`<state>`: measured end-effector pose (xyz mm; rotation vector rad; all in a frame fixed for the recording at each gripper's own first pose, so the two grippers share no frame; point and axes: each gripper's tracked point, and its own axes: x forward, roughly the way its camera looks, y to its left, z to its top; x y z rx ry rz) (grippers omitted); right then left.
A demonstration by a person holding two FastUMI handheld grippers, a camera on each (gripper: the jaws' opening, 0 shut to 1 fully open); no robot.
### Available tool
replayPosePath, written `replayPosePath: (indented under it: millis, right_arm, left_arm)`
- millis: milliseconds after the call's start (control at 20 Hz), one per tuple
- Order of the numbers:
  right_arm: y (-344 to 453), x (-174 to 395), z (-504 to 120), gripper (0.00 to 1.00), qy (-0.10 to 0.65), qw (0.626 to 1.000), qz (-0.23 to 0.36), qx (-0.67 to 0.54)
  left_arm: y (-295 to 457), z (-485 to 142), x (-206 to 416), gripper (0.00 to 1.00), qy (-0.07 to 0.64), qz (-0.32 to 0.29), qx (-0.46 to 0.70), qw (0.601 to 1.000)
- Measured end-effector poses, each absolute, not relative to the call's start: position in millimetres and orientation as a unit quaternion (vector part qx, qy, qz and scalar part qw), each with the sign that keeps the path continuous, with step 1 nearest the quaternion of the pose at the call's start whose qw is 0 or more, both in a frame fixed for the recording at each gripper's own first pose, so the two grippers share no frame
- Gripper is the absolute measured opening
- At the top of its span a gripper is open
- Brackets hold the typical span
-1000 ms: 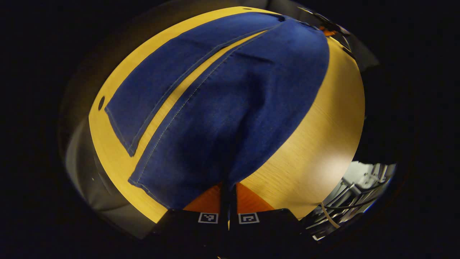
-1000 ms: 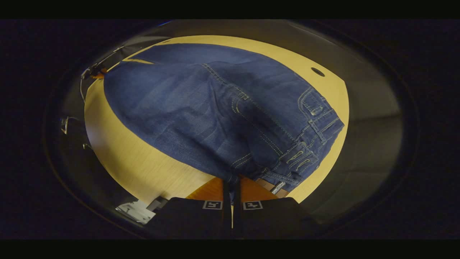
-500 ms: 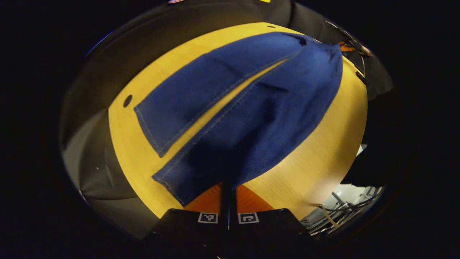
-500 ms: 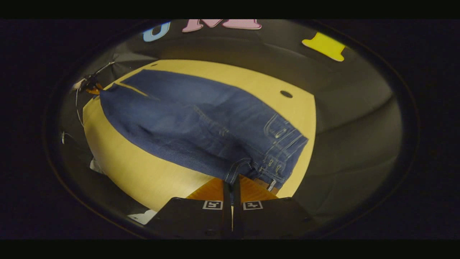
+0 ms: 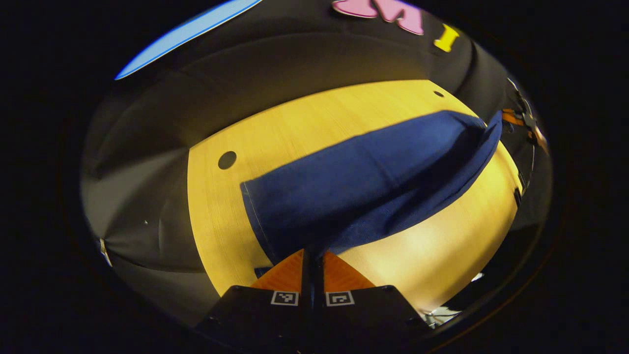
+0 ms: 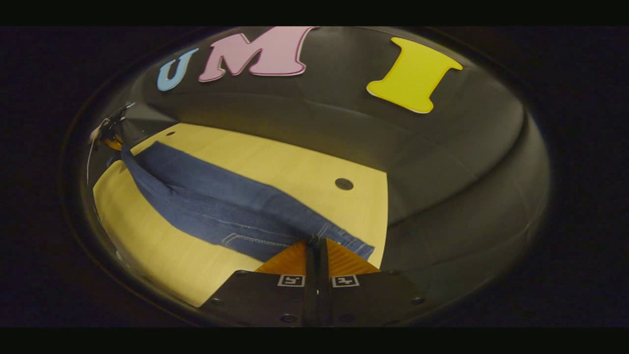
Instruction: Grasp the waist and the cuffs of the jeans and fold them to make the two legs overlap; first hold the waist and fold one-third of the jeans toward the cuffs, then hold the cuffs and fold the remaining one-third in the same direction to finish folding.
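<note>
Blue jeans point(image 5: 373, 187) lie lengthwise across the yellow wooden table point(image 5: 295, 128), one leg folded over the other. In the left gripper view my left gripper point(image 5: 312, 253) is shut on the cuff end of the jeans, orange fingers point(image 5: 282, 273) pinching the denim. In the right gripper view my right gripper point(image 6: 317, 242) is shut on the waist end of the jeans point(image 6: 216, 206), where pale stitching shows. The far gripper point(image 5: 526, 120) appears at the opposite end of the jeans in the left gripper view, and likewise the other gripper point(image 6: 105, 130) in the right gripper view.
The table point(image 6: 275, 167) has a round dark hole point(image 5: 227, 160) near the cuff end and another hole point(image 6: 344, 184) near the waist end. Black cloth wall surrounds the table's far side. Bare tabletop lies on both sides of the jeans.
Both grippers have carried the near leg and waist half over onto the far half, so the gap between the legs has closed. Both views have tilted up, showing more wall.
</note>
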<state>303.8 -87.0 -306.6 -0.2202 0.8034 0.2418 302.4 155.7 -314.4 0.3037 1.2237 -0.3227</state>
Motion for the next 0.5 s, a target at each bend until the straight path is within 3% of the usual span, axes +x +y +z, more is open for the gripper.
replayPosePath:
  millis: [100,150,200,250,300,500]
  right_arm:
    - [-84.7,328.9,-327.5,0.05,0.396,0.908,0.095,-0.095]
    - [-83.2,341.6,-343.5,0.05,0.407,0.906,0.084,-0.085]
    - [-82.4,351.0,-358.1,0.0,0.416,0.902,0.077,-0.082]
    - [-80.9,360.7,-376.7,0.05,0.429,0.897,0.07,-0.08]
    - [-79.1,365.8,-389.4,0.0,0.437,0.893,0.066,-0.08]
    - [-75.6,380.9,-438.3,0.06,0.472,0.877,0.051,-0.068]
  left_arm:
    - [151.5,-337.3,329.9,0.02,0.586,-0.131,0.107,0.793]
    - [152.3,-350.2,334.8,0.06,0.602,-0.123,0.099,0.783]
    - [154.1,-365.7,341.0,0.06,0.619,-0.116,0.098,0.771]
    - [156.0,-379.0,348.0,0.06,0.63,-0.113,0.102,0.762]
    - [160.7,-396.4,356.9,0.06,0.636,-0.108,0.108,0.756]
    - [160.1,-415.4,387.8,0.06,0.642,-0.087,0.106,0.754]
